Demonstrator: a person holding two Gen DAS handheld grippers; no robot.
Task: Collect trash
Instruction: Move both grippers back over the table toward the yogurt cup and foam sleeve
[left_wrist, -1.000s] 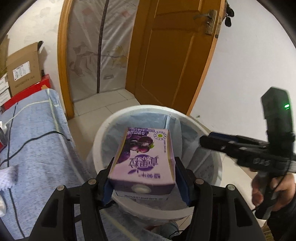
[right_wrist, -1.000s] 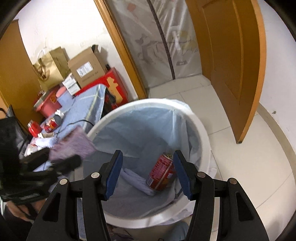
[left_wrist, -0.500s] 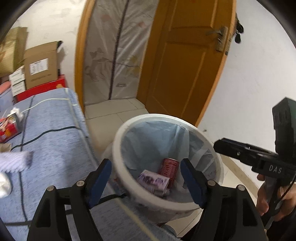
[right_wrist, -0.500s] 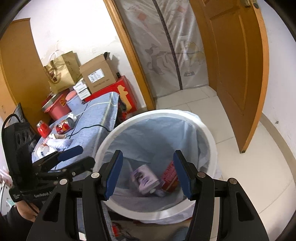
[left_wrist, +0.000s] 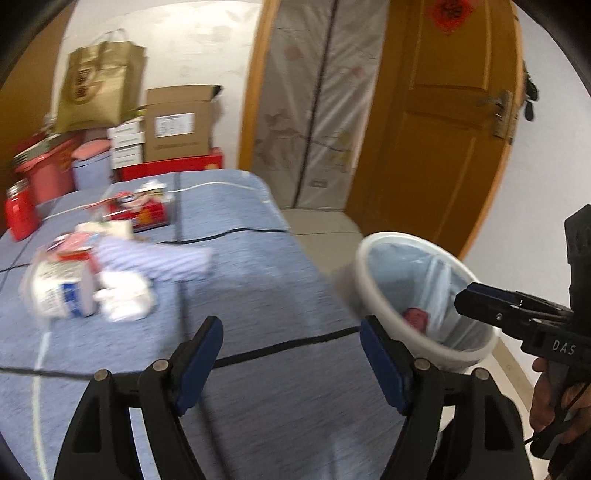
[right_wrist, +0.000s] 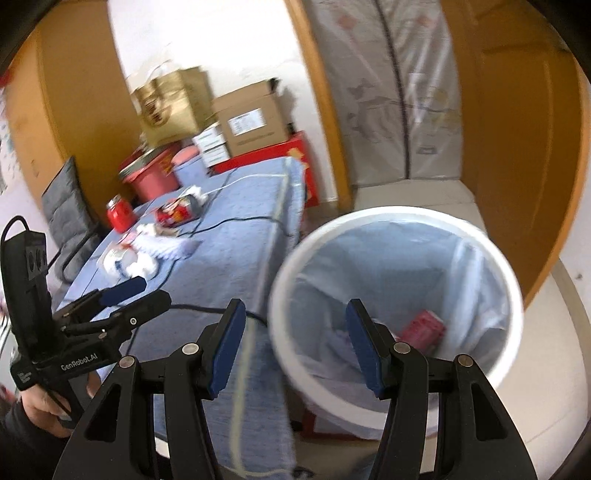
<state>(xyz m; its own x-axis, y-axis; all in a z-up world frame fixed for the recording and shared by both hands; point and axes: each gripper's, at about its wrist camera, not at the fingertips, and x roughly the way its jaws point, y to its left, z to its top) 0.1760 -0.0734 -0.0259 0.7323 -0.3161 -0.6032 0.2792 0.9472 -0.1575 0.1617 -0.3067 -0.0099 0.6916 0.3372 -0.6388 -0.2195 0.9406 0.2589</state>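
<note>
My left gripper (left_wrist: 291, 339) is open and empty above the blue-clothed table (left_wrist: 258, 266), and it also shows at the left of the right wrist view (right_wrist: 155, 291). Trash lies ahead of it on the left: a white and blue cup (left_wrist: 55, 291) on its side, crumpled tissue (left_wrist: 125, 291), a striped cloth (left_wrist: 159, 254) and a red carton (left_wrist: 147, 216). My right gripper (right_wrist: 293, 321) is open and empty over the near edge of the white lined bin (right_wrist: 399, 214). A red can (right_wrist: 424, 328) lies in the bin. The purple carton is too blurred to make out.
A black cable (left_wrist: 280, 347) crosses the cloth just ahead of my left fingers. A red jar (left_wrist: 20, 214) stands at the table's far left. Cardboard boxes (left_wrist: 177, 122) and a gold paper bag (left_wrist: 99, 85) are stacked behind. An orange door (left_wrist: 436, 147) stands beyond the bin.
My left gripper opened and dropped the purple carton into the bin. Both grippers then swung left, away from the bin's middle and toward the table.
</note>
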